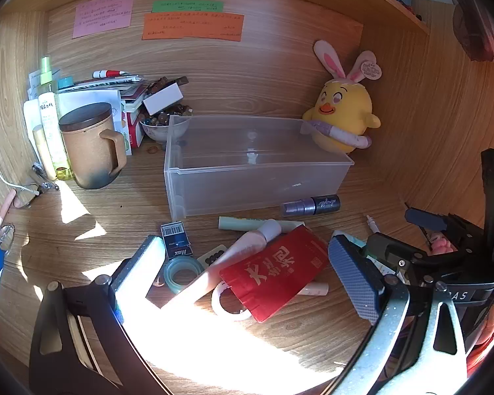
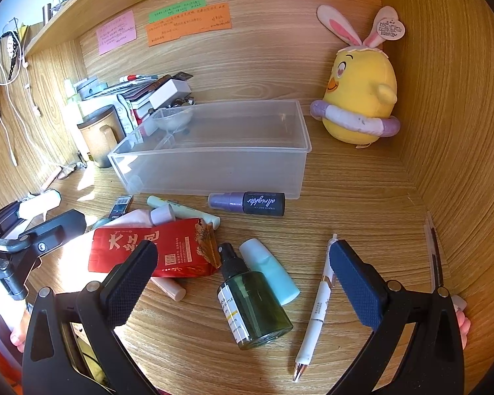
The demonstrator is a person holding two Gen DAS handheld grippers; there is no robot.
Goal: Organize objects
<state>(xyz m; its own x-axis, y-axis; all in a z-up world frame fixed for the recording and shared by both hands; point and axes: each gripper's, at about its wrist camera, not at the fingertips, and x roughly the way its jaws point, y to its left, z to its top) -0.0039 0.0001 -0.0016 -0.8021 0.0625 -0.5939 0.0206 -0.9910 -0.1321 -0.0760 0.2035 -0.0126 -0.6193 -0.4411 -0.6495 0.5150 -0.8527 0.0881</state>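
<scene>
Both grippers stood wide open, holding nothing. Under the right gripper (image 2: 243, 266) a green spray bottle (image 2: 252, 309) lay beside a white pen (image 2: 314, 316) on the desk (image 2: 362, 197). Under the left gripper (image 1: 247, 266) lay a red packet (image 1: 276, 270) and tape roll (image 1: 182, 273). Beyond both sat the empty clear bin (image 2: 214, 151), a purple bottle (image 2: 247, 203) just before it.

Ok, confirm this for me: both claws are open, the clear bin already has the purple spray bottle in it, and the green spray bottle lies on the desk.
One thing is wrong: the purple spray bottle is not in the clear bin. It lies on the desk just in front of the bin, which looks empty in the right wrist view. The rest stands: the left claw and right claw are open, and the green spray bottle lies on the desk.
</scene>
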